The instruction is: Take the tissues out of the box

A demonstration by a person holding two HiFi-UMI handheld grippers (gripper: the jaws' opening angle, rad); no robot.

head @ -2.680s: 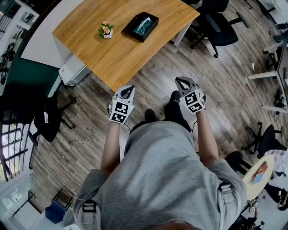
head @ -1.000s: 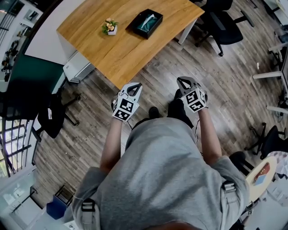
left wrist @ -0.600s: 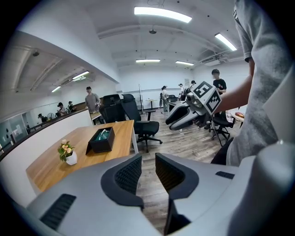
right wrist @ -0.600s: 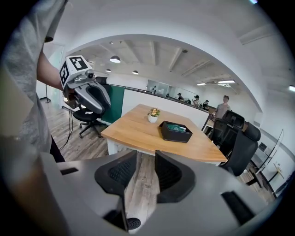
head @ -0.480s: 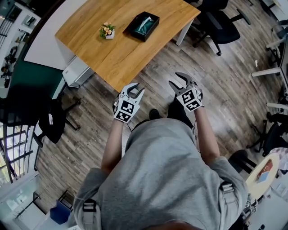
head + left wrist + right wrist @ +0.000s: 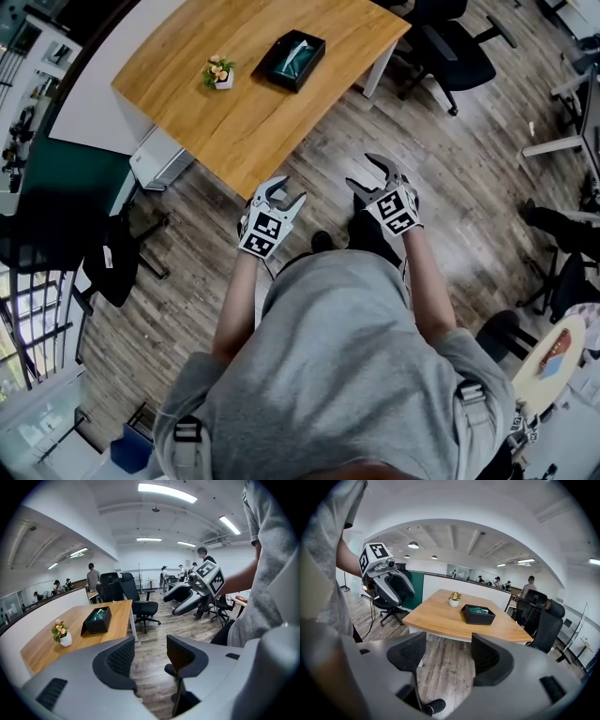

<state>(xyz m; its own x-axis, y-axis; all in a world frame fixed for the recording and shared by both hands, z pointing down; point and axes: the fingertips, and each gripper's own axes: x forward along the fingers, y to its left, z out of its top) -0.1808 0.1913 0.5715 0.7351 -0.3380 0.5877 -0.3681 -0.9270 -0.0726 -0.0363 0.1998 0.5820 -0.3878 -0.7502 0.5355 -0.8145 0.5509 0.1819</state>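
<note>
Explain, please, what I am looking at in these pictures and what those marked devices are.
No robot here: a person carries two hand-held, two-jaw tools. One picture comes from a head camera looking down; the other two come from cameras riding on each tool. The left tool and right tool hang over the floor, jaws opening, nothing between them. Ahead stands a wooden table with a black tissue box and a small flower pot. Nothing is held yet.

Bare floor (image 6: 323, 155) up to the near corner of the desk (image 6: 234, 127); flower pot (image 6: 218, 72) and tissue box (image 6: 292, 59) apart mid-desk; chair (image 6: 455, 56) by the right edge.
</note>
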